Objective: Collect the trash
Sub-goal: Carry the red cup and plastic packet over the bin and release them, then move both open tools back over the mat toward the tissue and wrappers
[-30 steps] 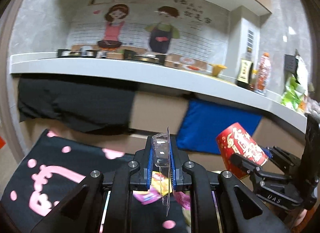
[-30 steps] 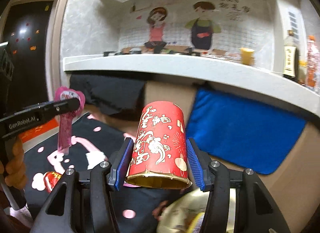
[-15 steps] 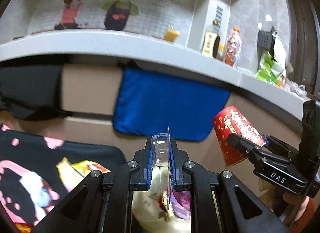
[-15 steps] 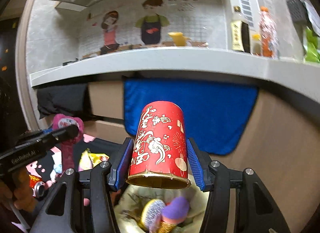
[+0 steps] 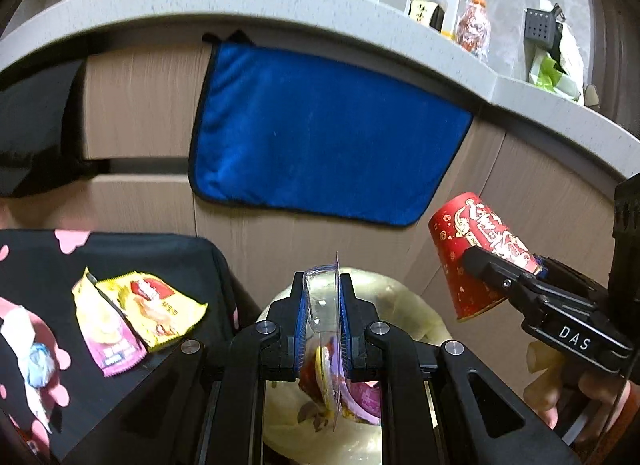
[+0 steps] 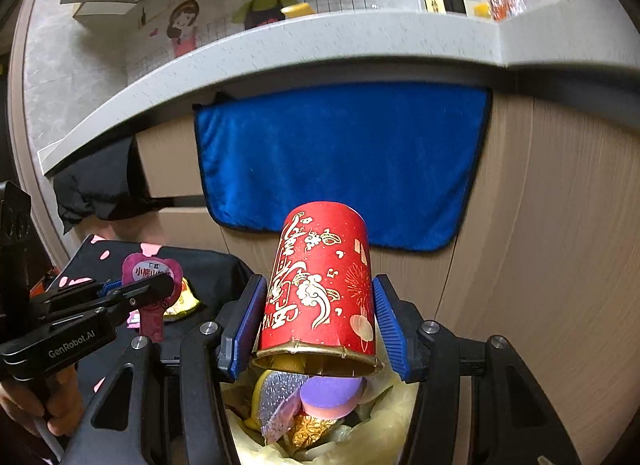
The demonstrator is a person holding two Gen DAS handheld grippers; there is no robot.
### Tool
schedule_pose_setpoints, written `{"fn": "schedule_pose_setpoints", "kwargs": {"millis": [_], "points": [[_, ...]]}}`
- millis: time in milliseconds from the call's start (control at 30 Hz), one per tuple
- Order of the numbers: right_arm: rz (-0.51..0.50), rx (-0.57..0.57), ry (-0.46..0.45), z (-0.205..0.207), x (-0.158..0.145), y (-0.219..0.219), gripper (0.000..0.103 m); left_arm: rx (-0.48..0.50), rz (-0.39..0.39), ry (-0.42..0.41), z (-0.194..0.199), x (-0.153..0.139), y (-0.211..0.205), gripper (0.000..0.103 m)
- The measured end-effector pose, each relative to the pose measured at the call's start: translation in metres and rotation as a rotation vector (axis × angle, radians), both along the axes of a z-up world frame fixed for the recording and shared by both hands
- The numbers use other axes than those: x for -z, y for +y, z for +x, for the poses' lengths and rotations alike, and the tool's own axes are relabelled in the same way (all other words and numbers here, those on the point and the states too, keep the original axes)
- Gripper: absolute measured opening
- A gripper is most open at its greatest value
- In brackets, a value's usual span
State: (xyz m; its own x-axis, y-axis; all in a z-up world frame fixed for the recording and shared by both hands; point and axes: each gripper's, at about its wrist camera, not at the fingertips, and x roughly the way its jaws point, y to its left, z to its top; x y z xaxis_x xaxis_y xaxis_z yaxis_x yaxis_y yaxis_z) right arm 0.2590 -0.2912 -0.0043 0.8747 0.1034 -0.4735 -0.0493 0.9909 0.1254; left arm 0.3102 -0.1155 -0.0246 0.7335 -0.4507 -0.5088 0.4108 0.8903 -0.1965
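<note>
Blue pads of the left gripper (image 5: 323, 315) are clenched on a thin clear plastic wrapper (image 5: 326, 305), which stands on edge between them and hangs down past the fingers. In the left wrist view this gripper tilts downward over a bin lined with a pale yellow bag (image 5: 416, 313); what shows inside, under the wrapper, is a jumble of pink, yellow and red packaging. To the left lies a black cloth with pink blossoms (image 5: 168, 261), bearing a yellow snack packet (image 5: 156, 305), a pink packet (image 5: 116, 353) and a blue-and-white scrap near the edge. On the right, the right gripper (image 5: 500, 269) reaches in from the side, a hand (image 5: 560, 393) around its handle, grasping a red paper cup (image 5: 476, 253) with gold lettering, its open end pointing down and toward the camera. A blue towel (image 5: 320, 137) hangs on the wooden cabinet front behind.

From the right wrist view, the right gripper (image 6: 320, 325) has its jaws set wide against both sides of the red paper cup (image 6: 320, 285). The cup is held above the bin, open gold-rimmed mouth nearest the lens. Directly below, the pale yellow bag (image 6: 396, 413) holds a purple round sponge (image 6: 332, 393), a silver glittery piece (image 6: 280, 393), gold foil and something yellow. At the left, the left gripper (image 6: 160, 289) shows side-on, pinching the wrapper, whose pink heart-shaped label (image 6: 150, 271) rises above its fingers, over the black cloth. A hand (image 6: 48, 397) grips its handle at the lower edge.
</note>
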Motion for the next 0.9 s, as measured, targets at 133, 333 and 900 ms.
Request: {"fn": "schedule_pose_setpoints", "kwargs": {"millis": [133,333,900], "points": [[0.0,-0.003,0.031,0.005,0.013,0.0,0.051,0.013,0.001,0.04,0.007,0.012,-0.005,0.015],[0.004,0.001,0.062,0.013,0.024,-0.001,0.051,0.027,0.001,0.086,0.015,0.025,-0.011,0.015],[0.12,0.002,0.156,0.032,0.058,-0.011,0.063,-0.013,-0.074,0.18,0.03,0.03,0.029,0.05]]}}
